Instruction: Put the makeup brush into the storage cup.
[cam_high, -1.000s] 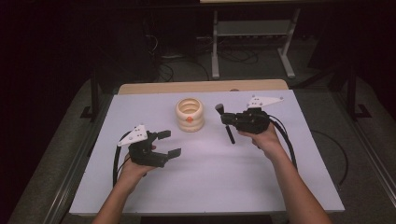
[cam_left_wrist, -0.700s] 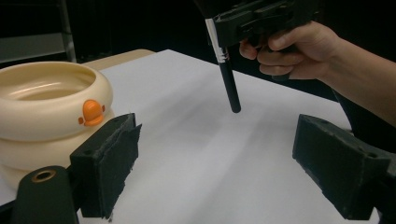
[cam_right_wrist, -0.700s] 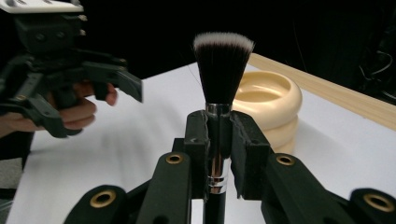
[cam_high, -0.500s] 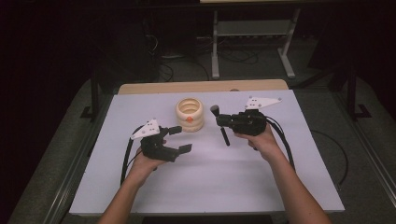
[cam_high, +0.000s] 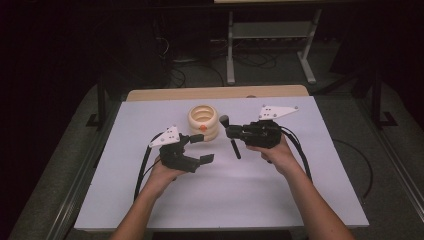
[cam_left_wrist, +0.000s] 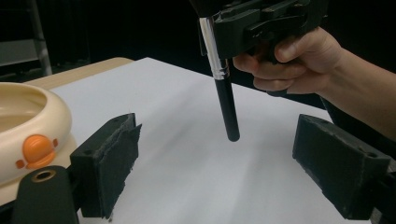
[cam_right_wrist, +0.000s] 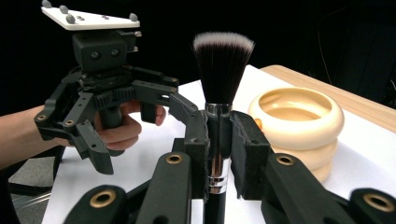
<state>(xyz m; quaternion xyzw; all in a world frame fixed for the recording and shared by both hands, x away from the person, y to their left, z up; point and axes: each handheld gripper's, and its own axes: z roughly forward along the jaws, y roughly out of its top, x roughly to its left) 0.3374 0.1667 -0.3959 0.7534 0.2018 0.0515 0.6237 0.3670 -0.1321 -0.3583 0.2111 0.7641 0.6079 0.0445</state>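
Observation:
A black makeup brush (cam_high: 234, 147) hangs upright with its bristles (cam_right_wrist: 222, 65) on top. My right gripper (cam_high: 231, 133) is shut on its silver collar, handle end just above the white table (cam_high: 260, 200). My left gripper (cam_high: 202, 148) is open, left of the brush. In the left gripper view its pads (cam_left_wrist: 111, 164) stand wide apart and the brush handle (cam_left_wrist: 227, 107) hangs beyond the gap, touching neither. A cream ringed pot (cam_high: 204, 121) with an orange duck mark (cam_left_wrist: 36, 150) stands behind the left gripper.
The white table top ends in a wooden strip (cam_high: 215, 93) at the far side. A metal stand (cam_high: 270, 35) and cables lie on the dark floor beyond. Each gripper's cable (cam_high: 142, 170) trails back along the forearm.
My left gripper has moved right and a little away from me, toward the pot and the hanging brush. The right gripper and brush have barely shifted.

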